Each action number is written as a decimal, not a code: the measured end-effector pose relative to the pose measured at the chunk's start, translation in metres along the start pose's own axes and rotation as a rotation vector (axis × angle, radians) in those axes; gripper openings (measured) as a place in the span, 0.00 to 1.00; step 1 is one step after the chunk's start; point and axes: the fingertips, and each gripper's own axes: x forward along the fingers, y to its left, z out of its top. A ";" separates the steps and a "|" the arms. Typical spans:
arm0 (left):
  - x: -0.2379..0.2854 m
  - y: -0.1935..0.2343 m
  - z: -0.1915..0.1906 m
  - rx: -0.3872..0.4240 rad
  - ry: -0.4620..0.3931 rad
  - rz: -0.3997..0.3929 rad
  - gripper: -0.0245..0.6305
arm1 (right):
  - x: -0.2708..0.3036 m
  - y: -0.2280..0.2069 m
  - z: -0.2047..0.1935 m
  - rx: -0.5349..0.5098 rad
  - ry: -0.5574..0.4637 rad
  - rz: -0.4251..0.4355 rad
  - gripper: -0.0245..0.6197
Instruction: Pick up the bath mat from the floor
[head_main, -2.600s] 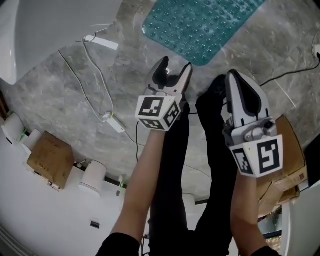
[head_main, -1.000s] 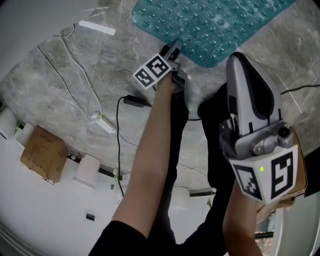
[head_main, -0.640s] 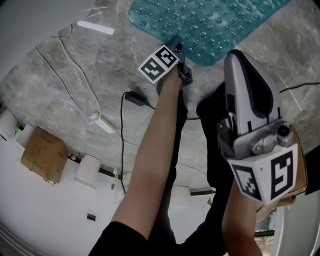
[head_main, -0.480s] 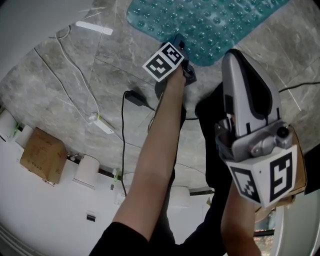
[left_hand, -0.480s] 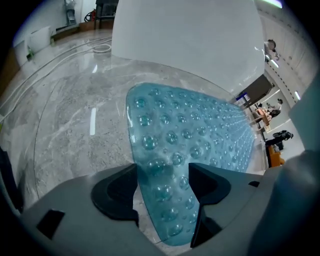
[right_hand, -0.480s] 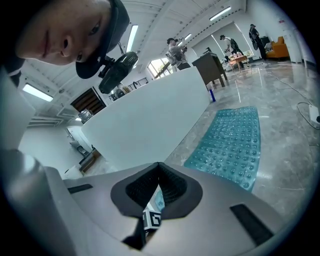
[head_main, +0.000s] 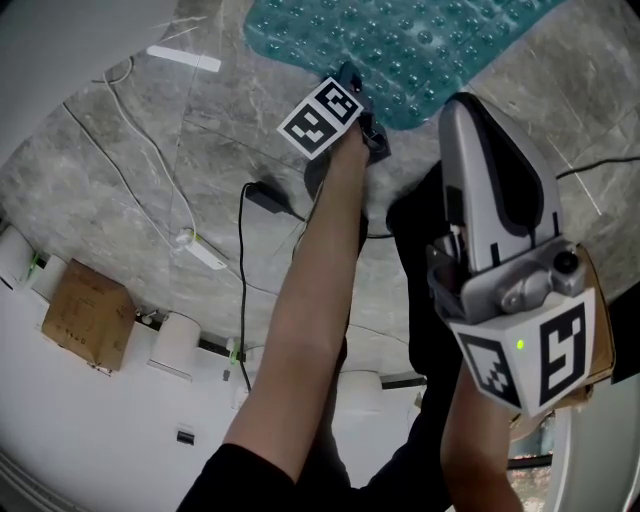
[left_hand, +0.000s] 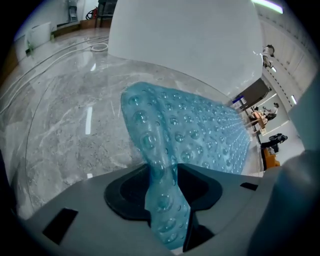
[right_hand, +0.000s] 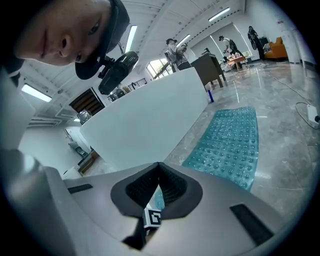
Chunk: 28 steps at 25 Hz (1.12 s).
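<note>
The teal, bubbled bath mat (head_main: 400, 40) lies on the grey marble floor at the top of the head view. My left gripper (head_main: 352, 76) is stretched out to its near edge and points steeply down. In the left gripper view a fold of the mat (left_hand: 200, 135) rises off the floor and runs between the jaws of that gripper (left_hand: 162, 175). The jaws have just been closing and now pinch the fold. My right gripper (head_main: 466, 108) hangs nearer me with its jaws together and nothing in them. In the right gripper view (right_hand: 159, 167) the mat (right_hand: 232, 142) lies ahead beside a white tub.
A white tub wall (head_main: 60, 40) stands at the upper left. A black charger and cable (head_main: 265, 198), a white power strip (head_main: 205, 250) and a white bar (head_main: 183, 58) lie on the floor. Cardboard boxes sit at the left (head_main: 88, 315) and the right (head_main: 600, 330).
My left gripper has reached from near my legs out to the mat's near edge and tipped downward. The mat's edge now sits gathered at its jaws. The right gripper has kept still.
</note>
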 end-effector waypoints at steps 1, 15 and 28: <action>-0.001 -0.003 0.001 0.011 -0.002 -0.002 0.30 | -0.001 -0.001 0.001 0.001 -0.003 -0.001 0.06; -0.067 -0.081 0.021 0.142 -0.023 -0.132 0.10 | -0.033 -0.011 0.002 -0.061 -0.034 -0.071 0.06; -0.185 -0.213 0.049 0.056 -0.051 -0.321 0.09 | -0.134 0.016 0.083 -0.083 -0.055 -0.133 0.06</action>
